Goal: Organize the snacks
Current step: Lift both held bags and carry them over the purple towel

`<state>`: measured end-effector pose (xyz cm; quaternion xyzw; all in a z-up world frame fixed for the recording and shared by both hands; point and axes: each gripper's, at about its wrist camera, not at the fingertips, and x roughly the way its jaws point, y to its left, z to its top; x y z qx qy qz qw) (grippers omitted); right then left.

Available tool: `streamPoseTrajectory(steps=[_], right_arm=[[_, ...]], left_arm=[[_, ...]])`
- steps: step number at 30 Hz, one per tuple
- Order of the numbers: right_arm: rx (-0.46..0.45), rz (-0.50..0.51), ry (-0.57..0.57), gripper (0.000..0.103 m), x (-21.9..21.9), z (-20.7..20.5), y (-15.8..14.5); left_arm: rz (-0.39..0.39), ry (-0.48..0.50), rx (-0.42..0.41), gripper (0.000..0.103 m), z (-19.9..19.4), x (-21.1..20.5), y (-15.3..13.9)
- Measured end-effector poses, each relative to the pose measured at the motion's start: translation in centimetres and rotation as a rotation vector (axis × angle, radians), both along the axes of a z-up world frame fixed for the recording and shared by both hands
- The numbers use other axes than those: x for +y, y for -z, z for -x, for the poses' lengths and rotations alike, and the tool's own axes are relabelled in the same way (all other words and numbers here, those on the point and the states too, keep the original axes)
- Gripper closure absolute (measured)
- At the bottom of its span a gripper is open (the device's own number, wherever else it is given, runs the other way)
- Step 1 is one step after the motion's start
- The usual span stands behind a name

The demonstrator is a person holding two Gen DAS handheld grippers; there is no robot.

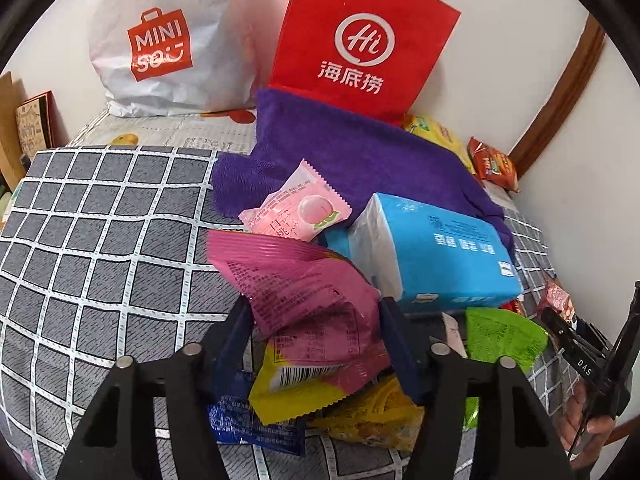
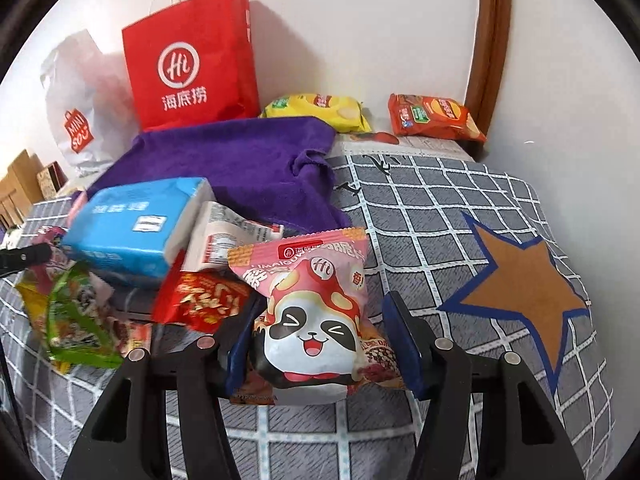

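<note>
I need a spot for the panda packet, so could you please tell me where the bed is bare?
Bare checked sheet lies right of the purple towel, toward the star patch, and left of the towel. The snack pile by the blue tissue pack is crowded.

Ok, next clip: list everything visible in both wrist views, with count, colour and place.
paper bag: 1, red, upright against the back wall
plastic bag: 1, white with red logo, left of the paper bag
towel: 1, purple, spread in front of the paper bag
tissue pack: 1, blue, on the towel's near edge
chip bags: 2, yellow and orange-red, by the back wall
panda packet: 1, pink, between the right fingers
magenta packet: 1, between the left fingers
peach packet: 1, pale pink, behind the magenta packet
green packet: 1, right of the pile
bedcover: 1, grey checked
left gripper: 1, black
right gripper: 1, black
</note>
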<state>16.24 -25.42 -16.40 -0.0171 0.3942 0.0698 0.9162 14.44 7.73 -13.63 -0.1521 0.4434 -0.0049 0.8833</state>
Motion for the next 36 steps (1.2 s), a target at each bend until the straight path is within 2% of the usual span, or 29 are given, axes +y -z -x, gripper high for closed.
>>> streamPoseTrajectory(steps=[12,24,30,36], right_arm=[[-0.018,-0.036,-0.039,0.044,2.1,3.7,-2.7],[-0.068,-0.028,-0.067,0.044,4.1,6.9,-5.7],[-0.084,-0.043,-0.086,0.044,4.9,7.0,-7.0],[-0.117,-0.024,-0.110,0.044,6.3,5.4,-8.7]], left_arm=[[0.033,-0.029,-0.100,0.043,3.9,1.6,-3.8],[0.084,0.026,-0.163,0.043,8.2,0.5,-6.2],[0.082,0.071,-0.170,0.043,8.3,-1.2,-7.0],[0.054,0.111,-0.189,0.043,6.8,-3.2,-8.2]])
